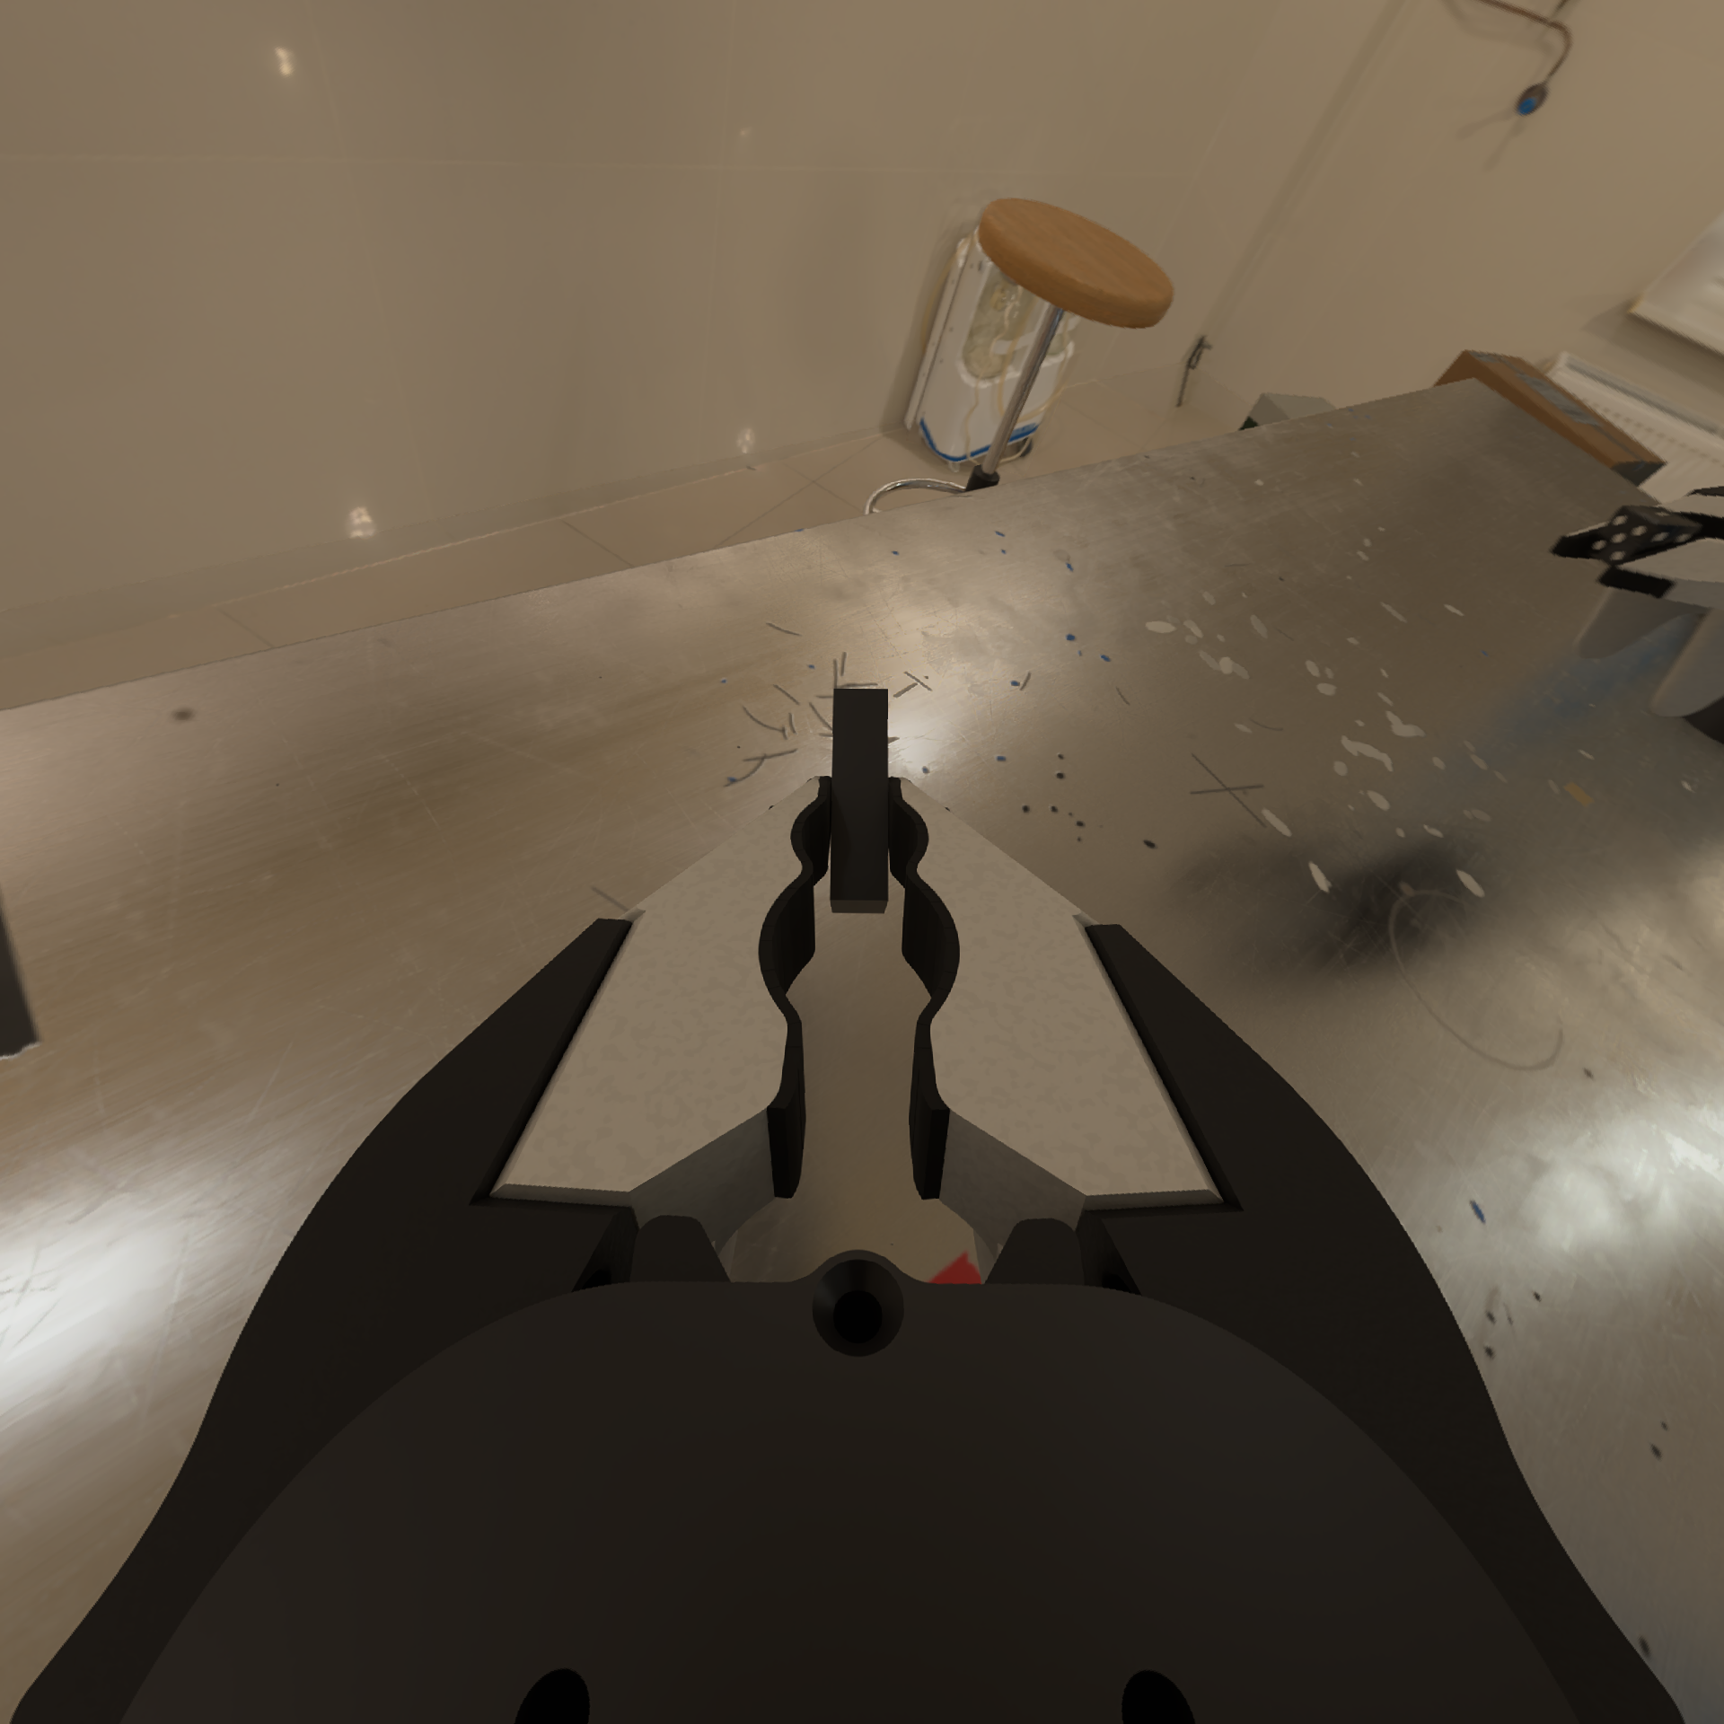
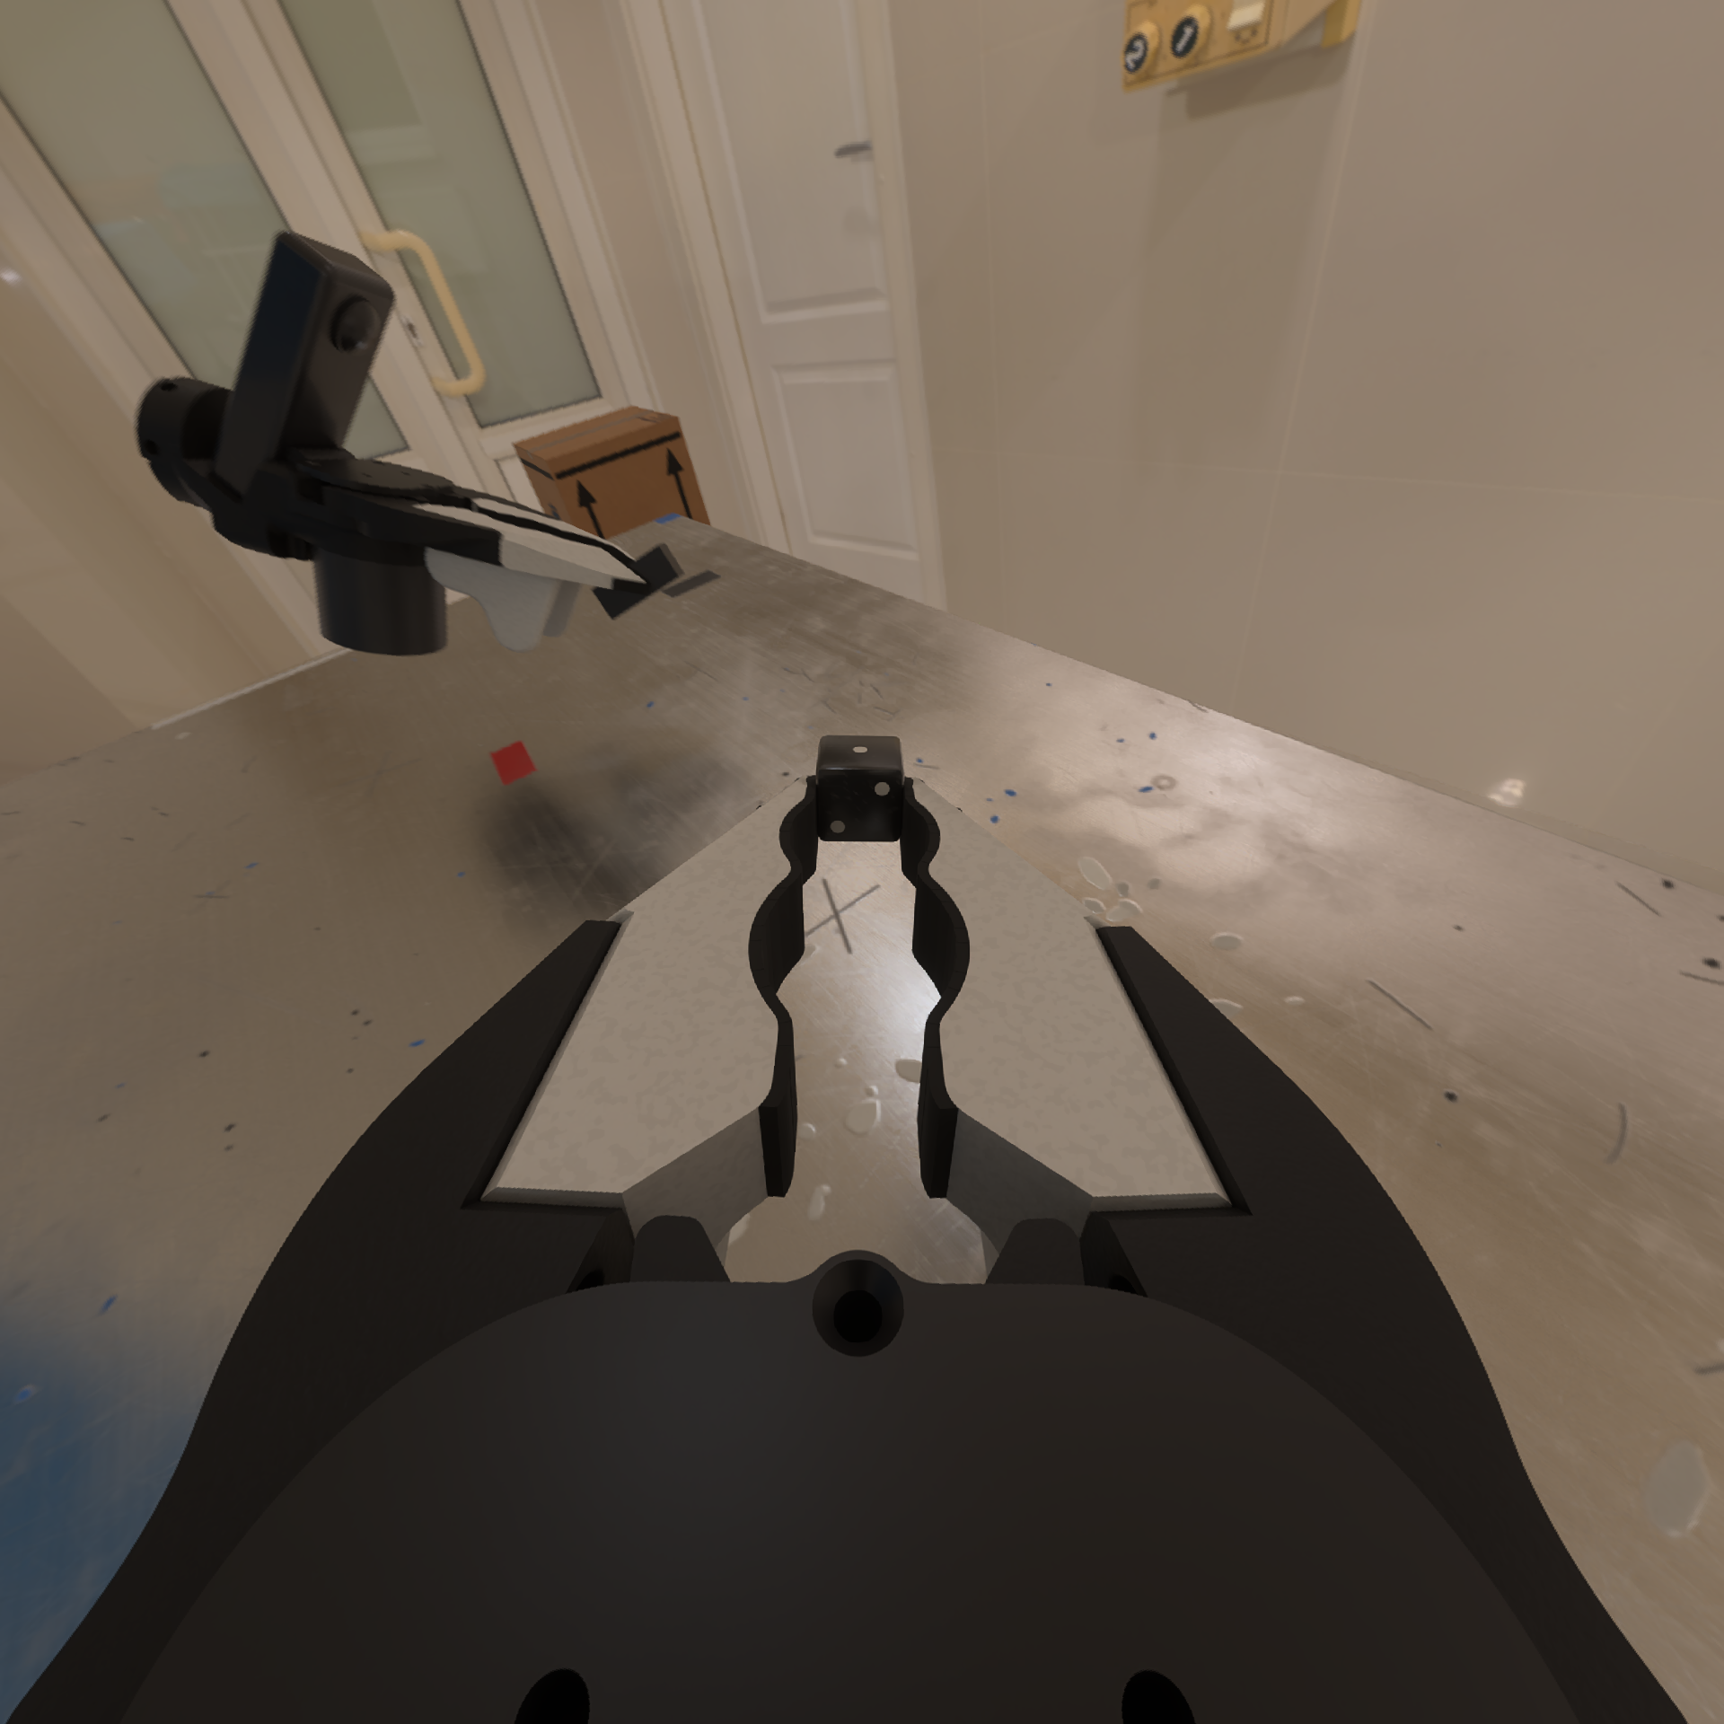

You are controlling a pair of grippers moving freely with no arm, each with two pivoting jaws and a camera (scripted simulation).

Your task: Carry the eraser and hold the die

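My left gripper (image 1: pixel 859 812) pinches the eraser (image 1: pixel 859 793), my right gripper (image 2: pixel 859 802) clamps the die (image 2: pixel 859 788) by fingertips only; a jolt could slip either

A wooden stool (image 1: pixel 1073 266) and cardboard box (image 2: pixel 611 471) stand beyond the metal table (image 2: pixel 1213 840)

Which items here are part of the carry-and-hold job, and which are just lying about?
Part of the job:
- eraser, black, clamped in the left hand-held gripper, above the table
- die, black with white pips, clamped in the right hand-held gripper

Just lying about:
- red square on the metal table
- cardboard box
- wooden-topped stool
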